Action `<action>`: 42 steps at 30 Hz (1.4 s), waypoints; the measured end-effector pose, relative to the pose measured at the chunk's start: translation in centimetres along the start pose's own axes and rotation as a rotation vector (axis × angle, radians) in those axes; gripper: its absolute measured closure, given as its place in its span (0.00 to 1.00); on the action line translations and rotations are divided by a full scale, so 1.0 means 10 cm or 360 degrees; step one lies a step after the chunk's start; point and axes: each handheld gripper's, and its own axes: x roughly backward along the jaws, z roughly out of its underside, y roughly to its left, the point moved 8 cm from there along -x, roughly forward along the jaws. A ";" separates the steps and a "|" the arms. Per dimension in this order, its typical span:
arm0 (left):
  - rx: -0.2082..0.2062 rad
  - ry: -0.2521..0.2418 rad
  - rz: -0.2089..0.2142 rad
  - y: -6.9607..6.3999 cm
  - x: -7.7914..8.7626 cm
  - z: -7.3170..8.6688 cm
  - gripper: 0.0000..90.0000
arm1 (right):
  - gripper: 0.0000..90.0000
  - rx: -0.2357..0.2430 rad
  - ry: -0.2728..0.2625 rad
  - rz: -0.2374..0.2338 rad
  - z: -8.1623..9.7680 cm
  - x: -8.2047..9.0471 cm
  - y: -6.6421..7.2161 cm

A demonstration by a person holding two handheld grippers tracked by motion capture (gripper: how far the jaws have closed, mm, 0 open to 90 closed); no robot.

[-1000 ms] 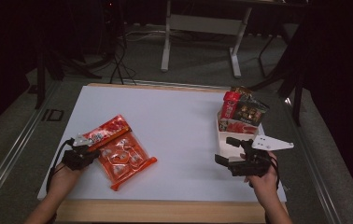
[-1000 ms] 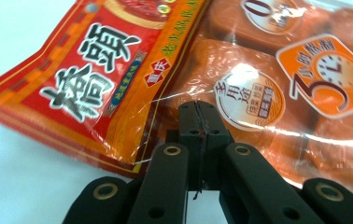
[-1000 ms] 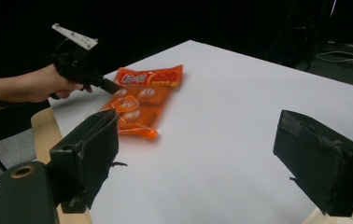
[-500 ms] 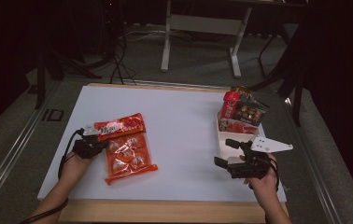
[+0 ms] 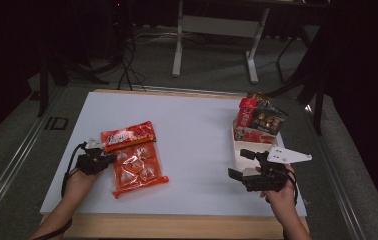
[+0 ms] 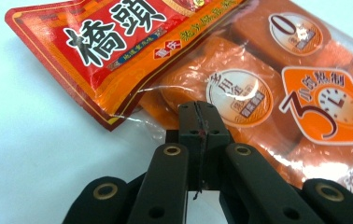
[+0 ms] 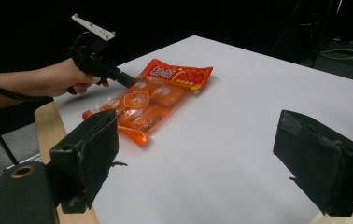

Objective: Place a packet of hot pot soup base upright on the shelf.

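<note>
An orange snack bag (image 5: 137, 170) with a red header (image 5: 128, 135) lies flat on the left of the white table; it also appears in the left gripper view (image 6: 258, 93) and the right gripper view (image 7: 151, 100). My left gripper (image 5: 111, 159) (image 6: 198, 112) is at the bag's left edge, shut, with its tips pinching the clear film there. From across the table, that gripper (image 7: 129, 81) touches the bag. My right gripper (image 5: 242, 165) (image 7: 202, 163) is low at the front right, open wide with nothing between its jaws.
A white tray (image 5: 237, 146) at the right edge holds several upright snack packs (image 5: 259, 122), just beyond my right gripper. The wooden front edge of the table (image 5: 177, 225) runs below both hands. Bare white tabletop (image 5: 197, 150) lies between the bag and the tray.
The bag has swung round with my left gripper, which shifted slightly up and right. Its red header went from slanted to nearly level. The right gripper has stayed put.
</note>
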 end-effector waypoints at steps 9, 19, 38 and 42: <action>-0.0040 0.0013 0.0045 -0.12 -0.09 -0.08 1.00 | 0.16 -0.0002 0.0007 -0.0002 0.01 -0.01 0.00; -0.0139 0.0016 0.0135 -0.50 -0.27 -0.22 1.00 | 0.16 -0.0012 0.0003 -0.0001 0.03 0.02 -0.02; -0.0272 0.0036 0.0294 -1.07 -0.48 -0.36 1.00 | 0.16 0.0000 0.0009 -0.0002 0.04 0.01 -0.01; -0.0281 0.0035 0.0327 -1.17 -0.52 -0.38 1.00 | 0.16 0.0028 0.0011 0.0001 0.04 0.00 0.00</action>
